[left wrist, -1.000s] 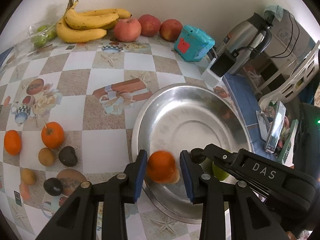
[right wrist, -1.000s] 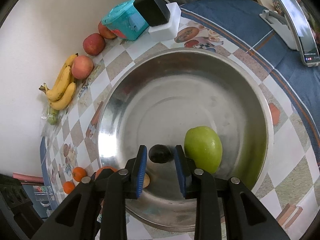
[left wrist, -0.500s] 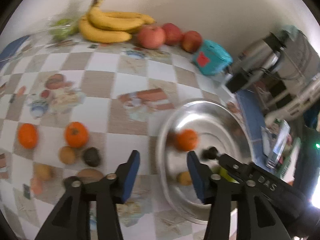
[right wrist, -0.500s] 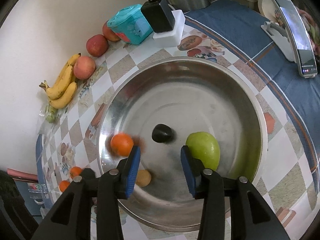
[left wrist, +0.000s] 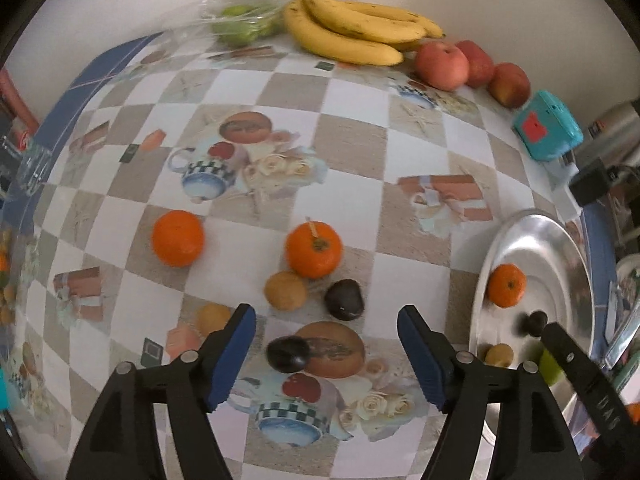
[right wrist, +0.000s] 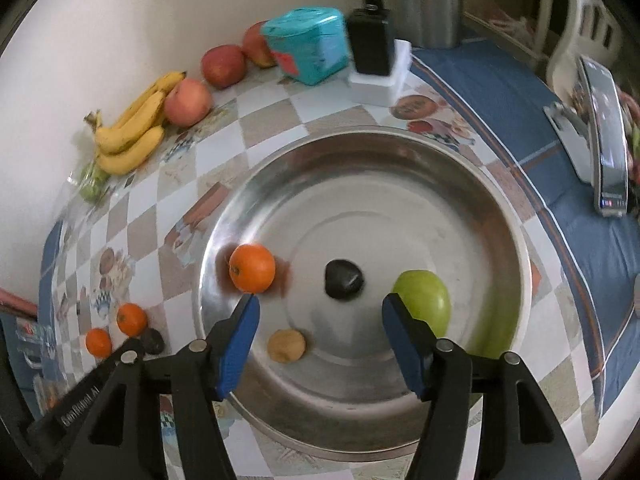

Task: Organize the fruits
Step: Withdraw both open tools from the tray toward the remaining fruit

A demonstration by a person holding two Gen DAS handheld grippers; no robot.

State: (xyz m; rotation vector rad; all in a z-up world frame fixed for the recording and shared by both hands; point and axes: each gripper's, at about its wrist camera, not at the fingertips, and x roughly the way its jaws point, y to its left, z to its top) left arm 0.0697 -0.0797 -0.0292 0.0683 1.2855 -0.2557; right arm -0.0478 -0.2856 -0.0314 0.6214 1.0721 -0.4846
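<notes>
A steel bowl [right wrist: 400,152] holds an orange [right wrist: 252,268], a dark fruit [right wrist: 344,280], a green apple [right wrist: 424,300] and a small brown fruit [right wrist: 286,345]. My right gripper [right wrist: 320,340] is open and empty above the bowl's near side. My left gripper [left wrist: 326,352] is open and empty over the table, left of the bowl [left wrist: 560,240]. Between its fingers lies a dark fruit [left wrist: 288,354]. Beyond it lie another dark fruit [left wrist: 344,299], a brown fruit [left wrist: 285,291] and two oranges [left wrist: 314,250] [left wrist: 178,238].
Bananas [left wrist: 352,28], red apples [left wrist: 442,65] and bagged green fruit [left wrist: 240,28] line the wall. A teal box [right wrist: 308,48], a black adapter on a white block [right wrist: 370,48], a metal jug [right wrist: 424,12] and a phone on a stand [right wrist: 606,136] stand near the bowl.
Both grippers opened. The left let go of the orange into the bowl and swung left over the table. The right released the dark fruit into the bowl and pulled back.
</notes>
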